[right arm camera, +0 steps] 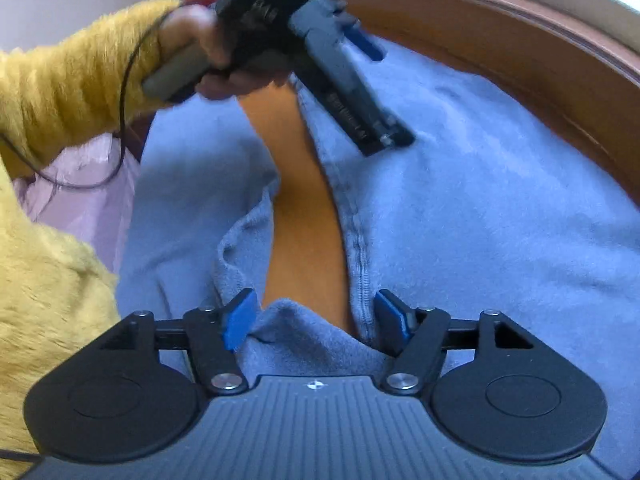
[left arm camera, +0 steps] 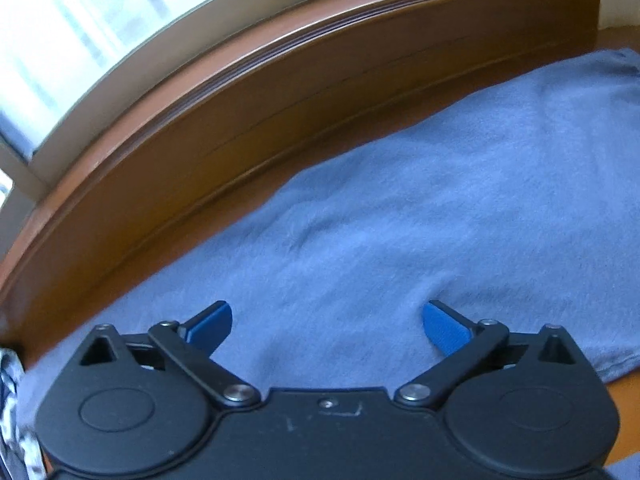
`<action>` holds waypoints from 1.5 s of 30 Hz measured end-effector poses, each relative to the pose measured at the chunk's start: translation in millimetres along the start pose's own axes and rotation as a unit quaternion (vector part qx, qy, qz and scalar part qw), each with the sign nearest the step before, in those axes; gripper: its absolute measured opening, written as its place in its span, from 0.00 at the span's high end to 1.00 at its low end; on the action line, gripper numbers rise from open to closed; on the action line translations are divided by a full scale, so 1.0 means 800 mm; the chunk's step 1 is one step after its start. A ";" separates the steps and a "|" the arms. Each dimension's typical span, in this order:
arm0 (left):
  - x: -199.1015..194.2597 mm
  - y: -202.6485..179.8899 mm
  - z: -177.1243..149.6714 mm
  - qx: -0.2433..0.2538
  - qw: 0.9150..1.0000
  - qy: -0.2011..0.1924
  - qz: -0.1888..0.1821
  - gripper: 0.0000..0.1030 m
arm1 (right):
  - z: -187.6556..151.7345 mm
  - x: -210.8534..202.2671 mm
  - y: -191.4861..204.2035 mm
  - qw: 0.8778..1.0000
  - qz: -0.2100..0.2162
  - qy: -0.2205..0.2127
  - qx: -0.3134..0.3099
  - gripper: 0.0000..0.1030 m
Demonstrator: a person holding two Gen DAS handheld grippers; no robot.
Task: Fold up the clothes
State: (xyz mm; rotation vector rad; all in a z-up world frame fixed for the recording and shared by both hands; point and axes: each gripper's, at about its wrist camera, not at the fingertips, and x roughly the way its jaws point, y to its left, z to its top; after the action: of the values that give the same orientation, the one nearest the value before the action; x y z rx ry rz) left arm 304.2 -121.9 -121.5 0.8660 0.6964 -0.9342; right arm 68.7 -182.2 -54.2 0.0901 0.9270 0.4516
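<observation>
- shirt (left arm camera: 440, 208), blue, lies spread on the brown counter (right arm camera: 304, 216), just beside its raised wooden rim (left arm camera: 248, 120).
- left gripper (left arm camera: 327, 322) hovers over the shirt, fingers wide apart, nothing between them.
- right gripper (right arm camera: 312, 320) has its fingers apart, bunched shirt hem between them, unclamped.

A gripper (left arm camera: 327, 322) with blue pads (left arm camera: 446, 328) hangs wide open over a blue garment (left arm camera: 420, 208) spread flat on an orange-brown surface (left arm camera: 624, 408). Nothing lies between its jaws. Behind the cloth runs a brown wooden ledge (left arm camera: 280, 92) beneath a bright window (left arm camera: 92, 32).
</observation>
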 end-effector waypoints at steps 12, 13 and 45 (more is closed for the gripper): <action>-0.005 -0.019 -0.006 0.011 0.997 0.009 0.072 0.00 | -0.057 -0.081 -0.150 0.935 -0.304 -0.058 0.175 0.39; -0.005 -0.016 -0.007 0.004 0.997 0.011 0.071 0.00 | -0.063 -0.081 -0.146 0.934 -0.310 -0.053 0.171 0.39; -0.007 0.097 -0.071 -0.211 0.975 0.020 0.071 0.00 | -0.045 -0.062 -0.089 0.859 -0.418 -0.107 0.274 0.28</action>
State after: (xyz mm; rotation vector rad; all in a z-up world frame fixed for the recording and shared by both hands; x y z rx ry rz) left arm 363.3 -45.7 -119.5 0.5482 0.8188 -0.6095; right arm 38.7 -271.5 -57.4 0.2364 0.7617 -0.6348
